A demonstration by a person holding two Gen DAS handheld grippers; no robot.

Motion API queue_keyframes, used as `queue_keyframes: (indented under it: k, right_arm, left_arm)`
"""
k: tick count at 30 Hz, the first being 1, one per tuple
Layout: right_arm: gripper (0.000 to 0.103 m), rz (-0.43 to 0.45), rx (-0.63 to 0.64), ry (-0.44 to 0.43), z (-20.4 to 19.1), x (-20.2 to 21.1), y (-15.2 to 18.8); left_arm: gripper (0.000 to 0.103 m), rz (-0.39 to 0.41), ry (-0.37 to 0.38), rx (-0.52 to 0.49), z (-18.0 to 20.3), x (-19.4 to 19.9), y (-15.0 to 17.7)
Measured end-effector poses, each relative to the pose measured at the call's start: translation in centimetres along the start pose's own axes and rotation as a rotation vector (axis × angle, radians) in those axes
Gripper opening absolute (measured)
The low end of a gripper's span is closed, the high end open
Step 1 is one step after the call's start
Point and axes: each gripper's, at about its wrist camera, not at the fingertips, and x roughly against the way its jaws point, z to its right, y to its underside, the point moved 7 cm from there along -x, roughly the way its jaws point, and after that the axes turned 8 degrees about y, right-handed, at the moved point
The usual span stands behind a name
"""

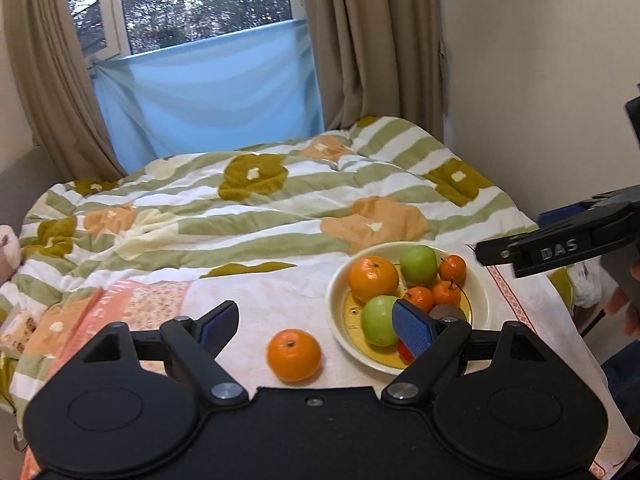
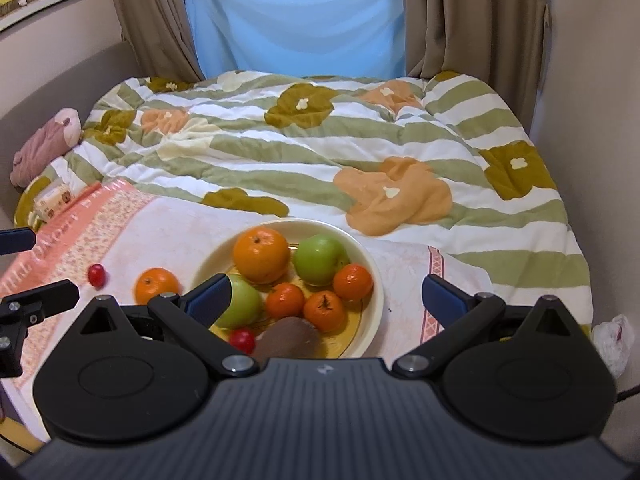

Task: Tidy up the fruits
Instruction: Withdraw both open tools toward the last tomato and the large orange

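A cream bowl sits on a white cloth on the bed and holds a big orange, two green apples, several small tangerines, a red fruit and a brown one. A loose orange lies left of the bowl, between the fingers of my open, empty left gripper. A small red fruit lies further left. My right gripper is open and empty above the bowl.
A flowered green-striped quilt covers the bed behind the cloth. Curtains and a blue sheet hang at the window. A small box and a pink bundle lie at the bed's left. A wall runs along the right.
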Motion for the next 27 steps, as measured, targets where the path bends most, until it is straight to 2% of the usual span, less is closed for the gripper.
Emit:
queue_keyframes:
  k: [7, 13, 20, 27]
  right_arm:
    - [0.103, 0.039, 0.013, 0.014, -2.0, 4.9, -0.7]
    - [0.103, 0.042, 0.014, -0.009, -5.0, 7.3, -1.1]
    - [0.103, 0.022, -0.01, -0.009, -9.8, 6.7, -0.6]
    - [0.103, 0.004, -0.036, 0.012, -14.0, 4.8, 0.0]
  left_arm:
    - [0.087, 0.023, -0.026, 0.039, -2.4, 3.5, 0.7]
    - [0.087, 0.026, -0.056, 0.075, -6.0, 5.5, 1.2]
    - [0.087, 0.007, -0.057, 0.082, -10.2, 5.4, 1.7]
    - [0.087, -0.02, -0.027, 0.051, -13.8, 4.1, 1.9]
